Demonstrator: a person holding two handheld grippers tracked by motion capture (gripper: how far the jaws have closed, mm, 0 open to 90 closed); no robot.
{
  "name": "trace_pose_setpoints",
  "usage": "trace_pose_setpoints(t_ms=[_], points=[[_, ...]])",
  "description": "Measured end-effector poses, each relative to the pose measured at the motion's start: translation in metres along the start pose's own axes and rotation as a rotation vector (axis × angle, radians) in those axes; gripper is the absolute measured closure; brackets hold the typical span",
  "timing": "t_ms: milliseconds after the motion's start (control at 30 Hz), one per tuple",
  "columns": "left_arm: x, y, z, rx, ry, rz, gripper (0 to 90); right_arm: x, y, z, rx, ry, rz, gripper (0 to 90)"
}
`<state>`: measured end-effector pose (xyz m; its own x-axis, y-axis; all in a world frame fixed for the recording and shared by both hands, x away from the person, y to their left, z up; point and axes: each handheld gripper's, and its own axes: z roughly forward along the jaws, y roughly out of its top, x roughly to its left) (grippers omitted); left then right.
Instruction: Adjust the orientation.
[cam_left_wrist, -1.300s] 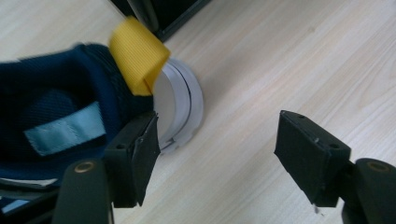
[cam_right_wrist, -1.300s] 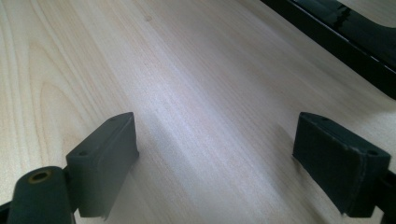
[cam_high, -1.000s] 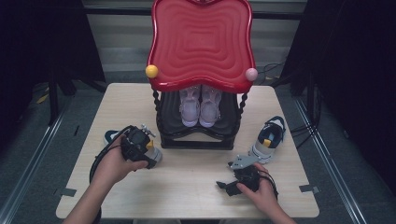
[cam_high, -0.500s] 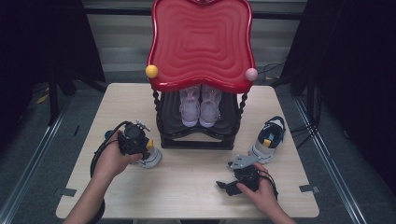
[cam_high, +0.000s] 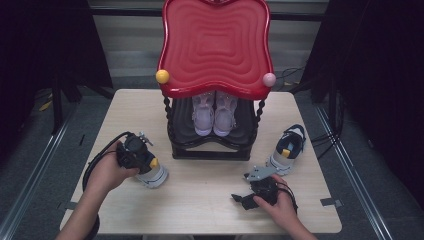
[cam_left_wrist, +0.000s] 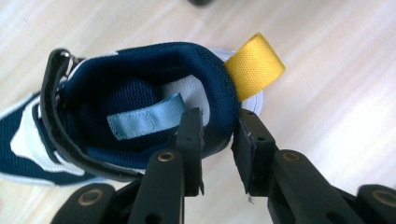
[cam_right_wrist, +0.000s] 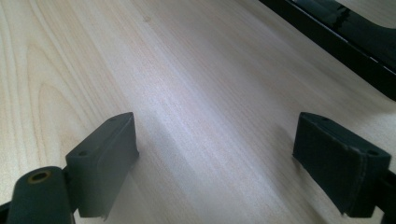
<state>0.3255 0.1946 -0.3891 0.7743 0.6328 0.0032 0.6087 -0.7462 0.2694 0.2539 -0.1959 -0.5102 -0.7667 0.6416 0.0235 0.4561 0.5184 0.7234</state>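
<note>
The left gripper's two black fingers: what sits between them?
In the left gripper view, the padded navy heel collar of the sneaker sits between the left gripper fingers, which have just been closing on it beside the yellow pull loop.

Black claws (cam_left_wrist: 217, 140), brass screws, blk cables.

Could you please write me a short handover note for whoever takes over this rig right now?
Left gripper: jaws have just been closing on the padded heel collar of the navy and white shoe, one jaw inside the opening, one outside, beside its yellow heel loop. The shoe stands on the table, left of the black rack.
Right gripper: open, low over bare table, holding nothing.
Done: a pale pair of shoes sits on the rack's shelf under the red top.
Left: the gripped shoe and its mate at the right of the rack are both on the table, probably bound for the rack.
</note>
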Motion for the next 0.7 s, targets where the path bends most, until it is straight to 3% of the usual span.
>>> trace_pose_setpoints(t_ms=[67,167,267,333,467,600,700], points=[[-0.001,-0.004,-0.002,0.004,-0.020,-0.020,70.1,0.000,0.000,0.000,0.000,0.001,0.000,12.9],[0.000,-0.006,-0.002,-0.005,-0.044,-0.074,59.7,0.000,0.000,0.000,-0.002,0.002,-0.002,12.8],[0.000,0.000,0.002,-0.006,-0.026,-0.111,49.6,0.000,0.000,0.000,-0.002,0.002,-0.002,12.9],[0.000,0.005,0.006,-0.017,-0.037,-0.137,46.4,0.000,0.000,0.000,-0.002,0.002,-0.003,12.8],[0.000,0.015,0.015,0.044,-0.037,-0.129,50.1,-0.001,0.000,0.001,-0.002,0.004,-0.003,12.7],[-0.001,0.019,0.020,0.080,-0.061,-0.110,68.2,-0.001,0.000,0.001,-0.001,0.005,-0.003,12.7],[-0.002,0.019,0.018,0.116,-0.071,-0.087,70.1,-0.001,0.000,0.001,-0.002,0.005,-0.003,12.7]])
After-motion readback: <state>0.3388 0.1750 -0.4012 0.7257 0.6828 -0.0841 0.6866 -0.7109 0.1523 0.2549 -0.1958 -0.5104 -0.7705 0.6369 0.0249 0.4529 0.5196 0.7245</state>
